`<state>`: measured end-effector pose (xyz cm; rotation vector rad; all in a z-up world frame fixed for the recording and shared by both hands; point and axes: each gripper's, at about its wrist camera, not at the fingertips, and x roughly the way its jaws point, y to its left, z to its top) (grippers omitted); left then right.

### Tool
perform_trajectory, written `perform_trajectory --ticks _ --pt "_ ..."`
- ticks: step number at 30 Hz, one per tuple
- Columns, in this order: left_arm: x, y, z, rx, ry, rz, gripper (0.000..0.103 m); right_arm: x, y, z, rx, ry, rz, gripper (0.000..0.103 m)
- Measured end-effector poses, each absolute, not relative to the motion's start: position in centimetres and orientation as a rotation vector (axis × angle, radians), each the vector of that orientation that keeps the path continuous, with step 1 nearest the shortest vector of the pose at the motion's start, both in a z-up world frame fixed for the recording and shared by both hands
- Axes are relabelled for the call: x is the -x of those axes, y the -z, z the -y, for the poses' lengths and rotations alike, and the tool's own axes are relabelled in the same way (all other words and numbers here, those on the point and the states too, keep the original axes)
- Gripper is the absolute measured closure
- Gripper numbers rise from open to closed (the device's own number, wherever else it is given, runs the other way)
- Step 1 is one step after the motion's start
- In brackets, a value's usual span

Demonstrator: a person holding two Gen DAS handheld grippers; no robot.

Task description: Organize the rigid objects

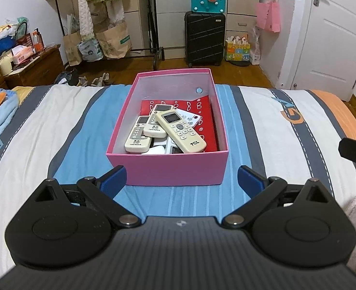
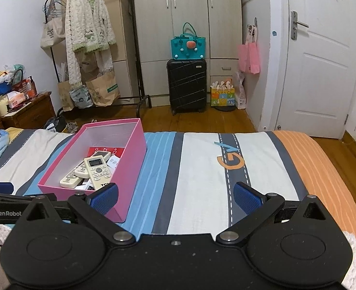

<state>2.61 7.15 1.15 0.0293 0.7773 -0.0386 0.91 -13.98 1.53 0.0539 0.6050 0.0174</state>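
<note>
In the left wrist view, a pink box (image 1: 168,166) sat on the striped bed (image 1: 262,125), and inside it several cream remote controls (image 1: 180,130) lay piled over a red card (image 1: 206,120), the topmost marked TCL. Beyond the box stood a black suitcase (image 1: 205,37) with a teal bag (image 1: 208,0) on top, and nothing lay between the box and the left gripper (image 1: 181,180), whose jaws were spread wide and empty just short of the box's near wall. In the right wrist view, the box (image 2: 132,169) lay to the left, its near corner partly hidden behind one blue pad. The right gripper (image 2: 175,199) hung over bare bedcover beside the box, jaws wide apart, holding nothing.
</note>
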Motion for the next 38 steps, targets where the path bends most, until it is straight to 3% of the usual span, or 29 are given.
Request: perform_trajectory --ticks 38 --pt "-2.32 -1.39 -6.50 -0.065 0.027 -0.792 0.000 -0.82 -1.62 13.12 -0.029 -0.018 -0.634 0.000"
